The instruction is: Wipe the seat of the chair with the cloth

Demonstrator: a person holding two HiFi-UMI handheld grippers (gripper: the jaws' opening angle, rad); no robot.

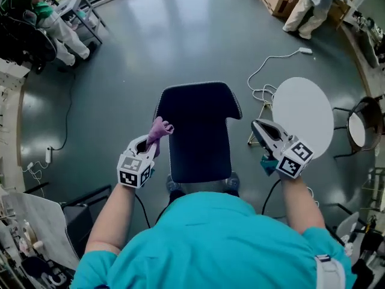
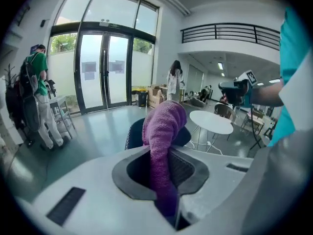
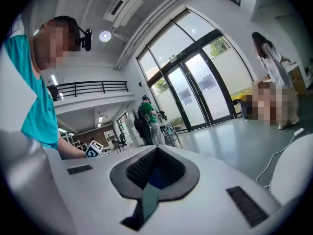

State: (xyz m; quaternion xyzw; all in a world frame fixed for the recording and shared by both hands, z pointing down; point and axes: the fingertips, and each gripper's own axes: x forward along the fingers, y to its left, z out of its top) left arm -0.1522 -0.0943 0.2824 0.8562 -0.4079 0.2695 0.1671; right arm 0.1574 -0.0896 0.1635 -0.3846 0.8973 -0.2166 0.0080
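Note:
A chair with a dark navy seat stands right in front of me in the head view. At the seat's left edge my left gripper is shut on a purple knitted cloth. In the left gripper view the cloth sticks up from between the jaws, and part of the chair shows behind it. My right gripper hangs to the right of the chair, apart from it. Its jaws are shut with nothing in them, as the right gripper view shows.
A white round table stands just right of the right gripper, with a white cable on the grey floor beside it. A second chair is at the far right. People stand at the far left and the far right.

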